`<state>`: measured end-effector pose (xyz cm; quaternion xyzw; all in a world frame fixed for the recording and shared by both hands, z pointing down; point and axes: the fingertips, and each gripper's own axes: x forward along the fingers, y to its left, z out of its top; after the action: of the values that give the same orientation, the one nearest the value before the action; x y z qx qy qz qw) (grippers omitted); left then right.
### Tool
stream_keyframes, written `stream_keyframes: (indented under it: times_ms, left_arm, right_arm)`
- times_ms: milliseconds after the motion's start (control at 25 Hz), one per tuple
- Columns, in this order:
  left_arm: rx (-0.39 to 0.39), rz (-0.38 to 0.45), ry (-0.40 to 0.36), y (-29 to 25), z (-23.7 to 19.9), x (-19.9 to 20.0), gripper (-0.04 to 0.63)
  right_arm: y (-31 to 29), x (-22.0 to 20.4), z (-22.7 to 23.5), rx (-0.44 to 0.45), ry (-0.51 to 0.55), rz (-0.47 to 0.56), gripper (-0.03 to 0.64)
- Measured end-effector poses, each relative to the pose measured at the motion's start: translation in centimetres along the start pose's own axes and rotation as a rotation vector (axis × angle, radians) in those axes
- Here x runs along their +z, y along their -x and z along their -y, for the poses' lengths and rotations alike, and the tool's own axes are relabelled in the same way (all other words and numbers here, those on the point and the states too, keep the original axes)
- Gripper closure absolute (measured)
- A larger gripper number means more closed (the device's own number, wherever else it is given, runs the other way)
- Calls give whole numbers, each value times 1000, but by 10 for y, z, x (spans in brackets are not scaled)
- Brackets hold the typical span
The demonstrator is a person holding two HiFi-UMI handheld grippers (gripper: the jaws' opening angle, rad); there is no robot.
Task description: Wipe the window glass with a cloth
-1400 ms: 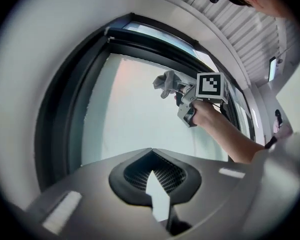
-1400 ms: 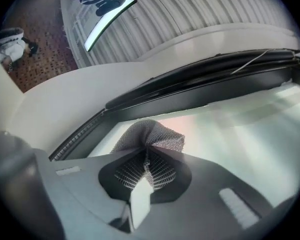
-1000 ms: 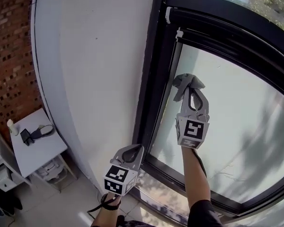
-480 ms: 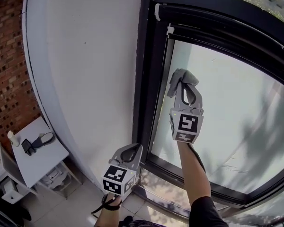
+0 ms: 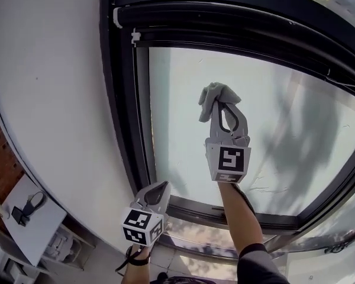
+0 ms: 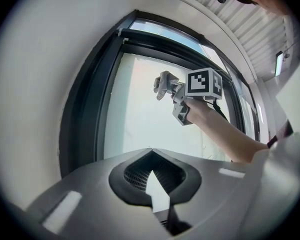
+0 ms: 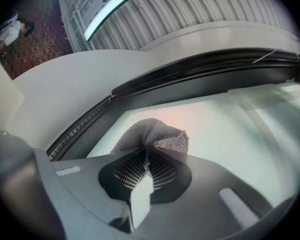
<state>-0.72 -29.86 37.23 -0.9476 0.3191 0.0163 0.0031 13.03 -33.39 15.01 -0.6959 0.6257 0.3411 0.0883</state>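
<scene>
A frosted window pane (image 5: 272,123) sits in a black frame (image 5: 121,117). My right gripper (image 5: 220,103) is raised against the pane's left part, shut on a grey cloth (image 5: 213,94) that bunches out past its tips. The cloth (image 7: 152,134) fills the jaws in the right gripper view, with the glass (image 7: 225,129) right behind it. My left gripper (image 5: 154,192) hangs low beside the frame's lower left corner, shut and holding nothing. In the left gripper view the right gripper (image 6: 176,90) and cloth (image 6: 163,84) show against the glass (image 6: 140,114).
A white curved wall (image 5: 53,99) borders the frame on the left. Far below at the left stands a small white table (image 5: 32,218) with a dark object on it. The black sill (image 5: 225,215) runs under the pane.
The right gripper with the cloth has moved rightward away from the frame's left upright, further onto the glass. The head view swung right. The left gripper stayed low.
</scene>
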Motion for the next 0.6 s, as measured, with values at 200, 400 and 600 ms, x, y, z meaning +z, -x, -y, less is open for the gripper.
stream_keyframes:
  times_ms: [200, 400, 600]
  left_arm:
    - [-86, -5, -10, -29, 41, 2, 589]
    - [-144, -13, -17, -54, 74, 3, 589]
    - [-212, -15, -37, -71, 109, 6, 589]
  right_arm:
    - [29, 0, 58, -74, 24, -15, 603]
    - [54, 0, 107, -122, 9, -24, 602]
    - [74, -3, 147, -173, -15, -44, 602]
